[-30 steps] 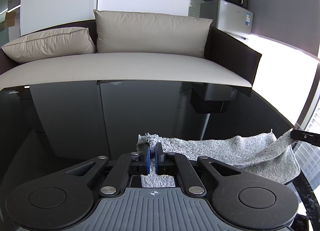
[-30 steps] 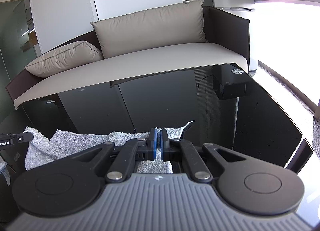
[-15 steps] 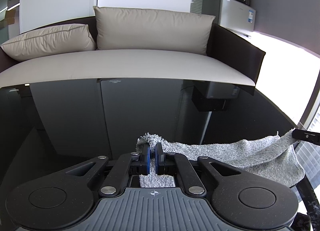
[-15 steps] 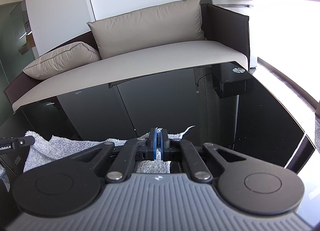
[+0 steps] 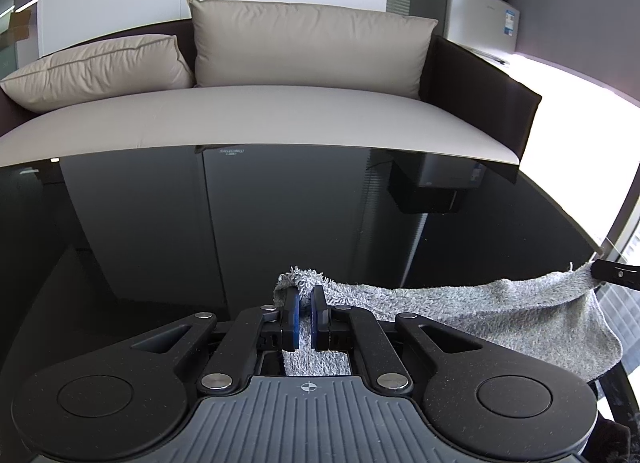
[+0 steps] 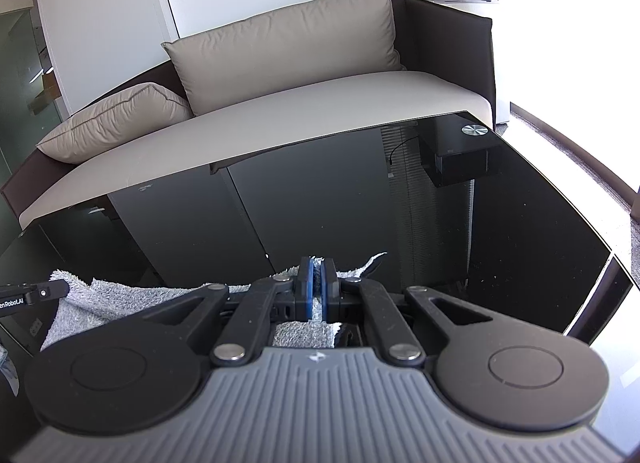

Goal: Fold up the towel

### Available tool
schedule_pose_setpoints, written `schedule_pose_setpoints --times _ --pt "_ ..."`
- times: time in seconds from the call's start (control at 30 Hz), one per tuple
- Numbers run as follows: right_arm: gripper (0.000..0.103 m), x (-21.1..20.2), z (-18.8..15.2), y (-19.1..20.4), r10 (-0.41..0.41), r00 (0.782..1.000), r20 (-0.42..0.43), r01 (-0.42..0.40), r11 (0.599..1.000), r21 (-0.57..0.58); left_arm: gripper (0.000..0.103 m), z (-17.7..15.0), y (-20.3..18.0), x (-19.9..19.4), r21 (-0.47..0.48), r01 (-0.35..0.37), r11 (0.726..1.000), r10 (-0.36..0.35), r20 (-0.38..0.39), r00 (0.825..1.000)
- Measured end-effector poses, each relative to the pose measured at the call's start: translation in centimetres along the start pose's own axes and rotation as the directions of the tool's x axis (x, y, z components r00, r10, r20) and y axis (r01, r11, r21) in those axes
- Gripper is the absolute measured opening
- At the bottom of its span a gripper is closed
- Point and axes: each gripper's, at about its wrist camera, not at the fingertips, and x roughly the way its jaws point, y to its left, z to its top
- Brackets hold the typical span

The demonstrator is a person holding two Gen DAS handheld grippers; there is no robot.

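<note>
While both claws stay clamped on the towel (image 5: 500, 303), it hangs lower over the table (image 5: 160, 223).

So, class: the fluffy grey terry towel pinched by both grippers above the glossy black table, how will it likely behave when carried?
The fluffy grey terry towel is probably floppy: it sags between the left gripper and right gripper. It likely grips well, being looped pile.

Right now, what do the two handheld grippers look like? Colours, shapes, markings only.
Both match: the left gripper and right gripper have matte black linkage arms with silver pivot pins, round black discs either side, and a ribbed grey body. The pads are blue. The left body carries a small crosshair mark, the right a small white logo. White "RoboLAI" lettering shows on the left gripper's finger. No cables, hands or sleeves visible.
</note>
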Motion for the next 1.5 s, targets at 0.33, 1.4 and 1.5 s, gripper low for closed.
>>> schedule_pose_setpoints --times 0.33,1.4,1.5 --pt "0.004 0.7 0.1 -0.4 -0.013 1.0 0.023 0.013 1.0 0.016 0.011 0.2 0.7 0.3 -0.018 -0.018 1.0 0.018 0.013 1.0" --pt "0.032 0.4 -1.7 4.4 0.141 0.981 -0.134 -0.169 0.961 -0.22 0.019 -2.5 -5.0 -0.7 0.148 0.179 0.973 -0.168 -0.082 0.982" --pt "0.032 0.8 -1.9 4.6 0.139 0.979 -0.151 -0.172 0.958 -0.231 0.019 -2.9 -5.3 -0.1 0.141 0.192 0.971 -0.178 -0.102 0.979"
